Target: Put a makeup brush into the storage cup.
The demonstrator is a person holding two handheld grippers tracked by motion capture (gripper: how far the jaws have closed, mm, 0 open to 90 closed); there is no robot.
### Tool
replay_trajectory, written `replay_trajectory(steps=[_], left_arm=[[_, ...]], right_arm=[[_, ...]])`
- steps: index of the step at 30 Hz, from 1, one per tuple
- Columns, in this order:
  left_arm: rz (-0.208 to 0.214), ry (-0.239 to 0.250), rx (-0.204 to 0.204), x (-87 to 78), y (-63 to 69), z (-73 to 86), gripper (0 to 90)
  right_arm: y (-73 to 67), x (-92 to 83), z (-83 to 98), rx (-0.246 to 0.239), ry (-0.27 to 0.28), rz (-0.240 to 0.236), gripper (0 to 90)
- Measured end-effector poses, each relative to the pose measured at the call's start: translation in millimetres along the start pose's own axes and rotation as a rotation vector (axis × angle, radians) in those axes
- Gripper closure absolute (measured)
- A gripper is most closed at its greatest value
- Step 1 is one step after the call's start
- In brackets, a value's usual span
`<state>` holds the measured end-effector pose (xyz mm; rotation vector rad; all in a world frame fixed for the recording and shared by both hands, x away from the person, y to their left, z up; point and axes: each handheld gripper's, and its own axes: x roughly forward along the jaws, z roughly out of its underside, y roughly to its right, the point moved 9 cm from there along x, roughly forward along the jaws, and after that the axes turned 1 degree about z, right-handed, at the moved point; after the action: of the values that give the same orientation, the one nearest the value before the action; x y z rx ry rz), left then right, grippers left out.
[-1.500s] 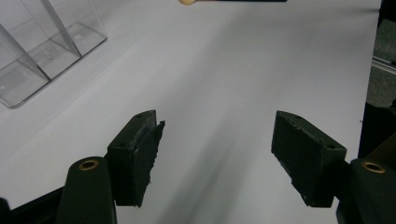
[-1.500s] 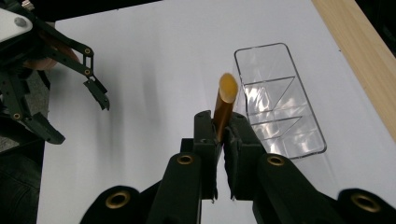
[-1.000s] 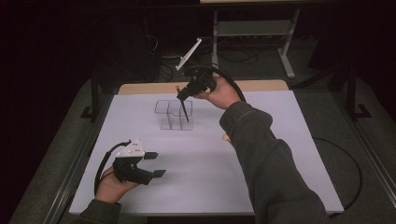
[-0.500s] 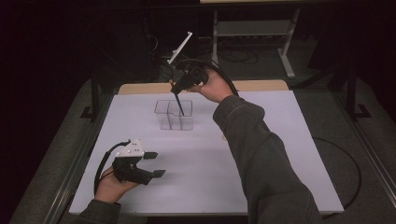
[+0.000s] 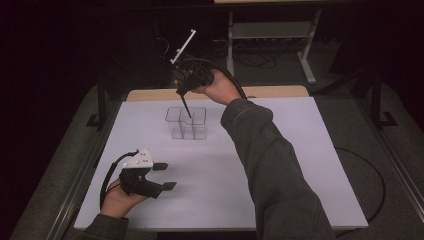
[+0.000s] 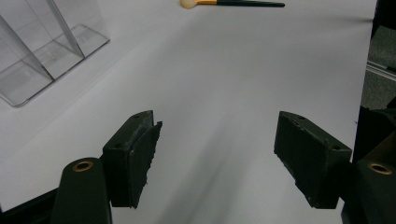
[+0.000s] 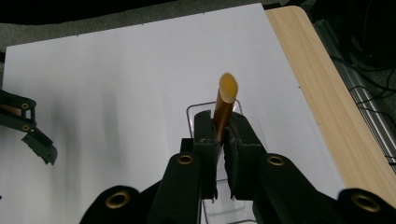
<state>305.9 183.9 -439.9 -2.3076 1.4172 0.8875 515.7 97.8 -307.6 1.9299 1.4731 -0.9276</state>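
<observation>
On the white tabletop (image 5: 300,165) the clear plastic compartment organiser (image 5: 187,123) stands far of centre, the right gripper (image 5: 184,91) with its thin dark brush (image 5: 185,106) just above it, the left gripper (image 5: 162,176) near-left, well apart.

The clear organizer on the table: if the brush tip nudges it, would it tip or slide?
The clear organizer looks thin-walled and probably light, so a sideways nudge from the brush held in the right gripper would likely slide it on the smooth white table. Its flat base looks broad against its height, so tipping seems less likely.
</observation>
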Motion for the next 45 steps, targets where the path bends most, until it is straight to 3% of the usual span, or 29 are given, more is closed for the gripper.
replay_trajectory(steps=[9, 28, 45], left_arm=[[0.001, 0.000, -0.004, -1.0, 0.2, 0.1, 28.6], [-0.004, -0.001, -0.002, -2.5, -0.9, 1.0, 28.4], [-0.003, -0.001, -0.003, -2.2, -0.3, 1.4, 28.3]], right_arm=[[4.8, 9.6, -4.1, -0.004, -0.010, 0.008, 83.2], [9.0, 28.9, 1.0, 0.035, -0.024, 0.000, 83.2], [12.4, 37.6, 15.5, 0.060, -0.026, -0.002, 83.2]])
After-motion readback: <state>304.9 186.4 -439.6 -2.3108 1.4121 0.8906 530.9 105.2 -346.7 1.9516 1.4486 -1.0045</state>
